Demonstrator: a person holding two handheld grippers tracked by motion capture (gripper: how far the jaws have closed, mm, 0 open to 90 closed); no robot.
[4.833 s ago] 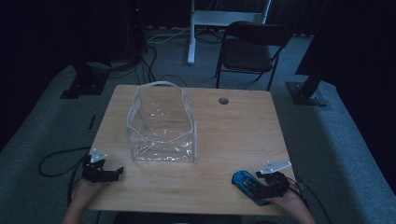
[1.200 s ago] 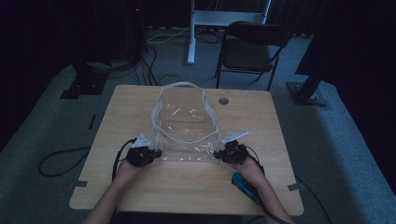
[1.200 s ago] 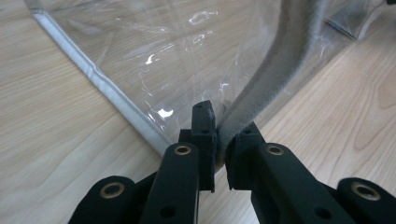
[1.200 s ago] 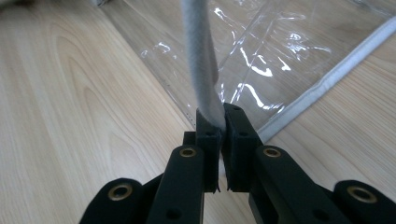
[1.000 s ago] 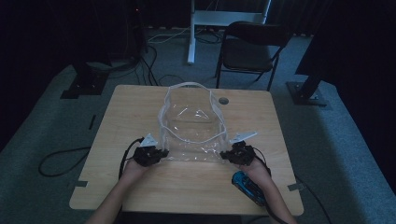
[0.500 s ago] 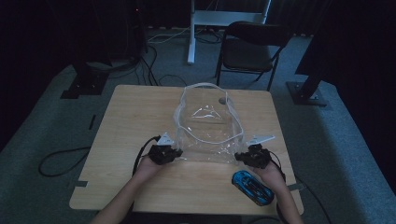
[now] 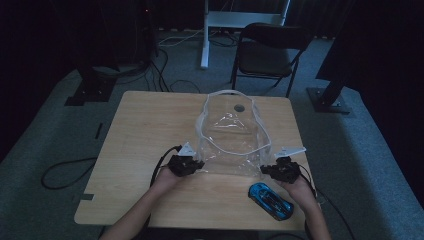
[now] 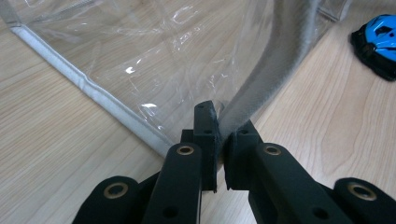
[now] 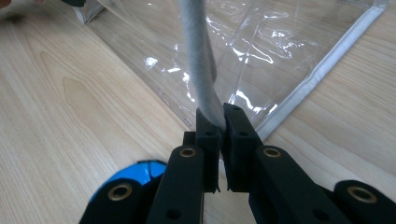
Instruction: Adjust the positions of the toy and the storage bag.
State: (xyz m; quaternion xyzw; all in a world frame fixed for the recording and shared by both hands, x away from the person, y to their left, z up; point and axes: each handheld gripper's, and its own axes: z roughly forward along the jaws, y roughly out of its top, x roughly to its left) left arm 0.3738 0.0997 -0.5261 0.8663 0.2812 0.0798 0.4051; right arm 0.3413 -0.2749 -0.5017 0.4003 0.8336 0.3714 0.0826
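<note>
A clear plastic bag [image 7: 231,136] with grey trim and a loop handle lies on the wooden table [image 7: 140,130], right of centre. My left gripper [image 7: 195,165] is shut on the grey rim [image 8: 275,70] at the bag's near left corner. My right gripper [image 7: 267,170] is shut on the grey rim [image 9: 200,60] at the near right corner. Both views show the strap pinched between the black jaws, with clear film [image 8: 154,56] behind it. A blue toy car [image 7: 270,200] sits on the table just in front of my right hand, and it appears as the car [image 8: 379,44] and the car [image 9: 135,173].
A black folding chair [image 7: 267,52] stands beyond the table's far edge. A round hole [image 7: 239,107] in the tabletop lies under the bag's far end. Cables trail off the table's left side onto the carpet. A white desk leg [image 7: 204,35] stands farther back.
Both grippers, once apart at the near corners, took hold of the bag's rim. They have dragged the bag to the right and nearer the front edge, close to the blue car.
</note>
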